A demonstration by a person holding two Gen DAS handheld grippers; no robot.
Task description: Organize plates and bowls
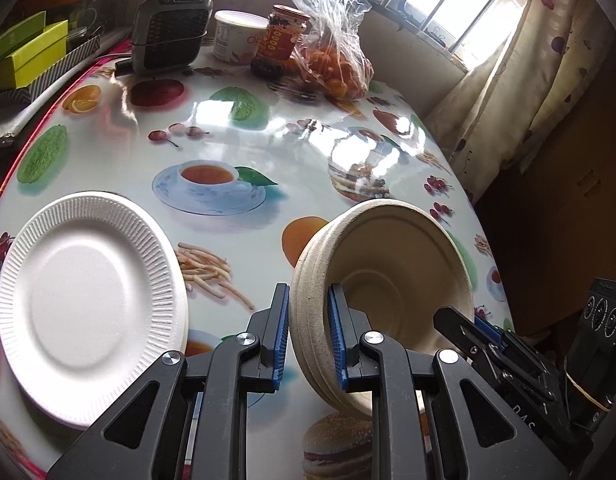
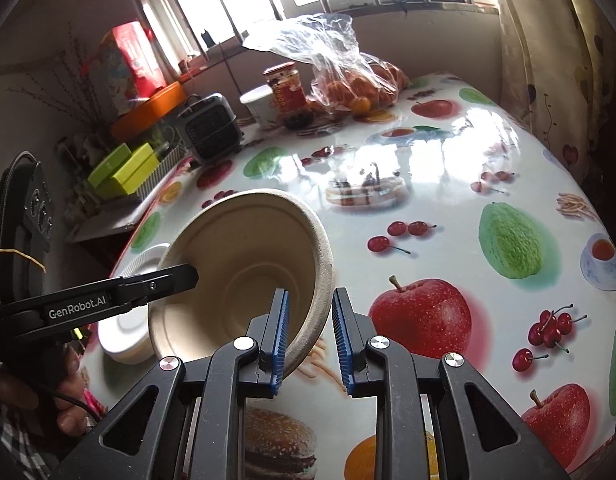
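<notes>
**Two grips on one tilted stack of bowls**

The left hand-held gripper clenches the near rim of the bowl stack, pads pressing both sides of the wall. The right hand-held gripper straddles the opposite rim; its left pad touches the wall, but whether the right pad bears on it is hard to tell. The stack hangs tilted above the worktop, just beside the white plates. If the two hands drift apart or twist unevenly, the thin pulp rim may buckle, the nested bowls may separate, or the stack may slip free and knock the plates.
</notes>
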